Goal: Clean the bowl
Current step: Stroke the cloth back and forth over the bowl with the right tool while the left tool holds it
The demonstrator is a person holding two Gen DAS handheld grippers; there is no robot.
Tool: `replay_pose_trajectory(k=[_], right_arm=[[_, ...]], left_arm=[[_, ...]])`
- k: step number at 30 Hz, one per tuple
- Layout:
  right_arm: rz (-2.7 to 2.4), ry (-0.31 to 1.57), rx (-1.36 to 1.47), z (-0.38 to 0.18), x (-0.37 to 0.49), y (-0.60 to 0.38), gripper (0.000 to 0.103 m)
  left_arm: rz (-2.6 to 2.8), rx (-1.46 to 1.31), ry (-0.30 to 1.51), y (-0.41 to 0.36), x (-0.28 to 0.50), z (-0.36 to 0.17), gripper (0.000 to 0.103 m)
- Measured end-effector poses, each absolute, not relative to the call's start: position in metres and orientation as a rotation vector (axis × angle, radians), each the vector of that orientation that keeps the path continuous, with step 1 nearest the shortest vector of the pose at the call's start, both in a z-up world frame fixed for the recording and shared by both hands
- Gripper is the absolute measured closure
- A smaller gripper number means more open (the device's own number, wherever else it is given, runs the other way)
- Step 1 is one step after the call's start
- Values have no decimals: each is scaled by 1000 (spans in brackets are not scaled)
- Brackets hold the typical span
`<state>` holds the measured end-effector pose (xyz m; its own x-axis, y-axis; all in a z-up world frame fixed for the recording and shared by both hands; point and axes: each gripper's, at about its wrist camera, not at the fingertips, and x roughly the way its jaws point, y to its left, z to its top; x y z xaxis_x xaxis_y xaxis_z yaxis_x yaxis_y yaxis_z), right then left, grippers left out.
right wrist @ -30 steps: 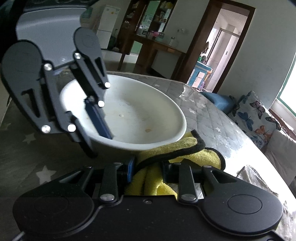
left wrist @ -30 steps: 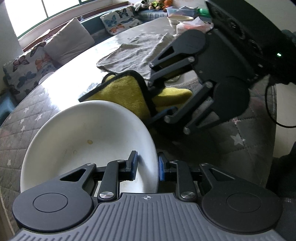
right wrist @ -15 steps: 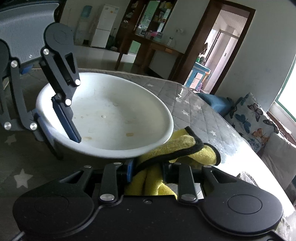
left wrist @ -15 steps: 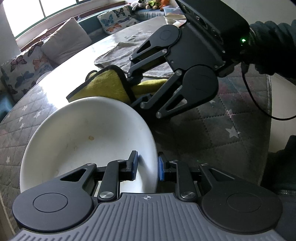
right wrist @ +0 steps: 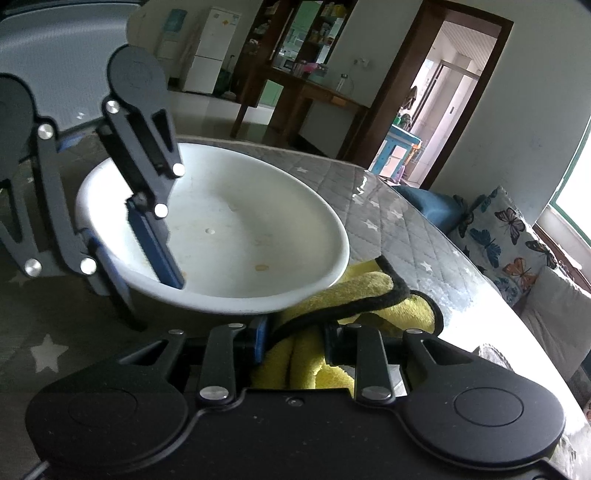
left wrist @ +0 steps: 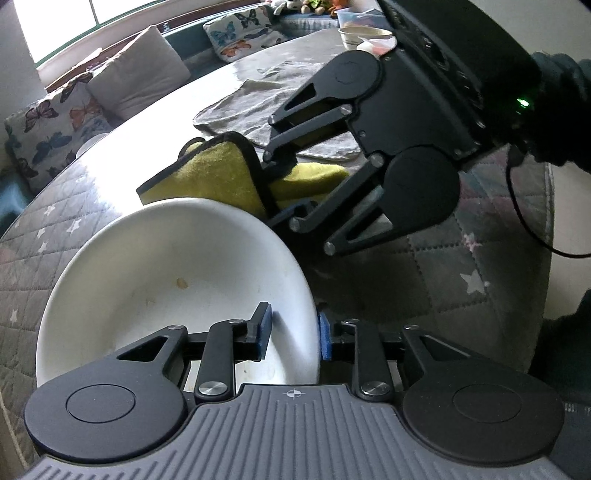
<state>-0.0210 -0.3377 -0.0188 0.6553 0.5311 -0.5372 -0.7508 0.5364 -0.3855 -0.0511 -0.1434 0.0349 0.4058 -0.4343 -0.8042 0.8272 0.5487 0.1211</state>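
Two grippers meet at a wide white ceramic bowl [left wrist: 166, 280] on the grey quilted, star-patterned tablecloth [left wrist: 461, 280].

The left gripper [left wrist: 291, 332] is clamped on the bowl's near rim, one blue pad inside, one outside. Just beyond the bowl's far rim, the right gripper [right wrist: 295, 341] pinches a yellow black-edged microfibre cloth [right wrist: 373, 295]. Farther behind the bowl lies a grey towel [left wrist: 258, 107], then butterfly-print cushions [left wrist: 55, 125].

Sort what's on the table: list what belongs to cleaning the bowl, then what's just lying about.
For the job:
white bowl, rim clamped by the left gripper
yellow cloth, clamped by the right gripper

Lying about:
grey towel
small bowl at the far edge
butterfly cushions
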Motion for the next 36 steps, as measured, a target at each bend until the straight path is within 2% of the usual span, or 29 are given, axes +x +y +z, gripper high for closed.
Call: replay_pose_trajectory(k=[11,36], right_arm=[[802,380,-641,-18,-37,-342,73],[834,371,-661,-18,-51,-338,73]], left_arm=[[-844,563,801,-151,-44,35,73],[-913,633,778,-134,-66,33,77]])
